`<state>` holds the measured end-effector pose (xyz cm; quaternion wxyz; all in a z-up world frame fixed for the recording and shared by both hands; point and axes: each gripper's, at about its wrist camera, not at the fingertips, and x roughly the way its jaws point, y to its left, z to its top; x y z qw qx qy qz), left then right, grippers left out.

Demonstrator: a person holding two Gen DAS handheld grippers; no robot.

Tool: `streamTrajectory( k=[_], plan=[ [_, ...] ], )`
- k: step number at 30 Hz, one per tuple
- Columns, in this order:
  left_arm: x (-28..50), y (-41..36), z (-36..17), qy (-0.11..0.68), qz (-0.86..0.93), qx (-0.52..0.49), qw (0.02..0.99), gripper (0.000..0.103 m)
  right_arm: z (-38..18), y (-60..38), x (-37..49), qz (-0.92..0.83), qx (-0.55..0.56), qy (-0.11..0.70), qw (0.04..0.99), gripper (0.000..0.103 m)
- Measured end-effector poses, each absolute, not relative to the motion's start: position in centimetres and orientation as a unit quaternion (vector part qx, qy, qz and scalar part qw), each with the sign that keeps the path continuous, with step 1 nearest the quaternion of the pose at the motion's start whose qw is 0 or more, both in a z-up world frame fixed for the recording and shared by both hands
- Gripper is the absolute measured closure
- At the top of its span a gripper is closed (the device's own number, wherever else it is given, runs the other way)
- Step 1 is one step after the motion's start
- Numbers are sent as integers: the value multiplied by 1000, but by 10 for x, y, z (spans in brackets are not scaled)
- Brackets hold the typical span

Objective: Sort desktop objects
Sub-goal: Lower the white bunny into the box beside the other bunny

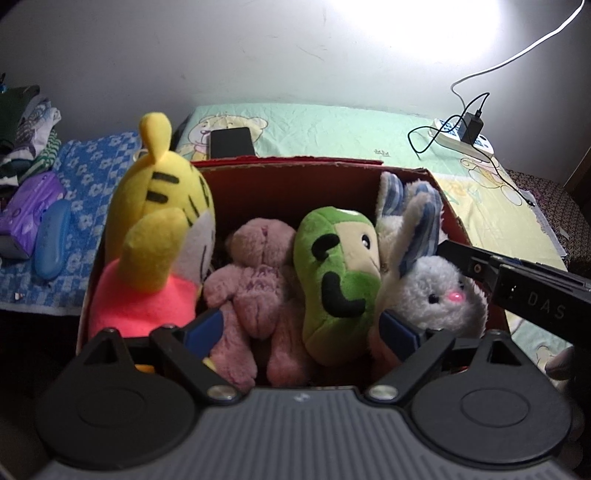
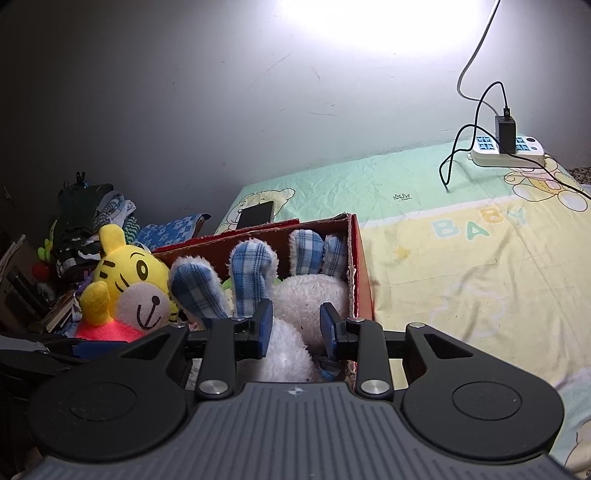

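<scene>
A red box (image 1: 295,184) at frame centre holds 4 plush toys: a yellow tiger (image 1: 159,229) at left, a pink bear (image 1: 258,288), a green toy (image 1: 340,280) and a white rabbit (image 1: 436,295) at right. The left gripper (image 1: 303,332) stands wide open over the bear and green toy. The right gripper (image 2: 295,325) clamps the white rabbit (image 2: 295,332) at lower centre.

A harsh lamp blows out the grey wall (image 1: 424,26) top right, leaving left sides and corners dim, with fisheye bending edges and sharp focus mid-frame in both views.
</scene>
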<state>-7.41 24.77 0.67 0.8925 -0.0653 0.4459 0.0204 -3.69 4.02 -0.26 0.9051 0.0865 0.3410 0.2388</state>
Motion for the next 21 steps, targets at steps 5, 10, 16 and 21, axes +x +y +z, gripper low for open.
streamTrajectory(
  k=[5,10,16,21],
  plan=[
    [-75,238,0,448,43,-38,892,10,-4,48,-44,234,67,333,911,71],
    [-72,236,-4,455,52,-36,888,7,-6,46,-46,228,72,330,913,71],
    [-69,234,-6,465,65,-38,882,5,-9,45,-50,224,77,326,915,70],
    [-69,230,-8,458,82,-38,884,3,-9,42,-49,228,74,327,914,70]
  ],
)
